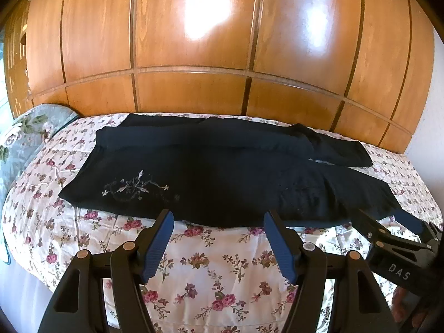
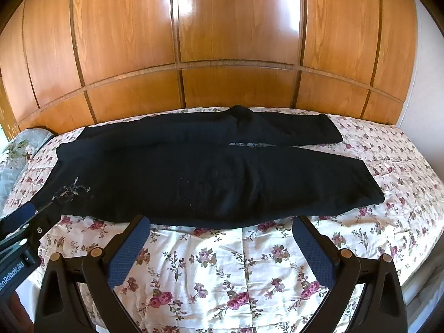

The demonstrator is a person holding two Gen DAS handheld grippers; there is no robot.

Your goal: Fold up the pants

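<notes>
Black pants [image 1: 211, 172] lie flat across the floral bedspread [image 1: 211, 272]; left gripper [image 1: 219, 222] and right gripper [image 2: 222, 226] hover spread, empty.

You are looking at bright daylight glaring in white patches off the glossy wooden wardrobe [image 1: 208, 14]. Fisheye distortion is bowing its panels, and the dark pants [image 2: 194, 177] are losing detail.

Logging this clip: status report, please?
Left gripper open, right gripper open, both empty at near edge of pants. Pants spread flat on bedspread, unfolded. Nothing in the way.
</notes>
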